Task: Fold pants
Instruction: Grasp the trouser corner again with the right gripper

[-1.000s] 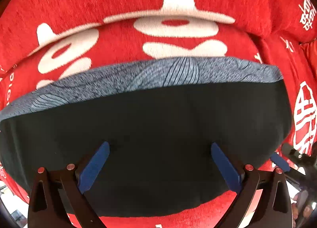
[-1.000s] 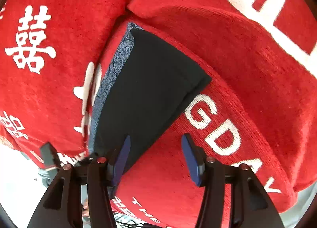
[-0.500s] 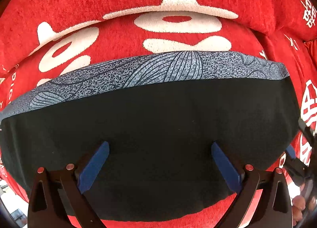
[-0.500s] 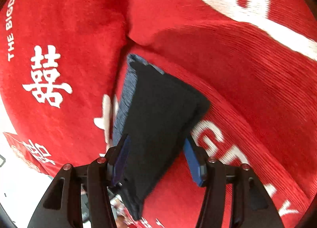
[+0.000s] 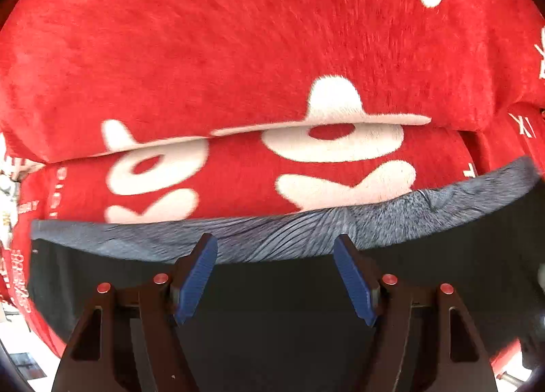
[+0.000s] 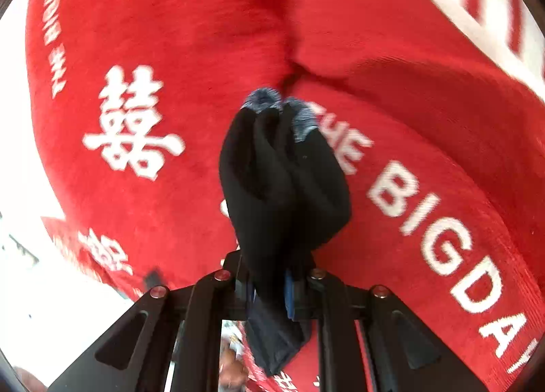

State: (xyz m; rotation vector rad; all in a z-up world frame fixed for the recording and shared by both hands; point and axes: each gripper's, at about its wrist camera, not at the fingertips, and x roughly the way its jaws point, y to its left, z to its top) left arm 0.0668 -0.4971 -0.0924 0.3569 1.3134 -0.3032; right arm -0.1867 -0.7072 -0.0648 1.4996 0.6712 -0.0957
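The pants (image 5: 272,303) are black with a grey patterned band (image 5: 272,238) along their far edge, and they lie folded on a red blanket. My left gripper (image 5: 275,266) hovers over them near the grey band; its blue pads stand apart and its jaws are closing, with no cloth pinched between them. In the right wrist view the pants (image 6: 282,187) hang bunched and lifted off the blanket. My right gripper (image 6: 272,289) is closing tight on this black cloth, which hides most of its pads.
A red blanket (image 5: 238,51) with large white letters and characters covers the whole surface and rises into a fold behind the pants. White lettering (image 6: 439,231) runs along the blanket at the right. A bright floor (image 6: 51,289) shows past the blanket's left edge.
The right gripper closed on the pants' end and lifted it, bunching the cloth. The left gripper moved toward the grey band and its jaws narrowed.
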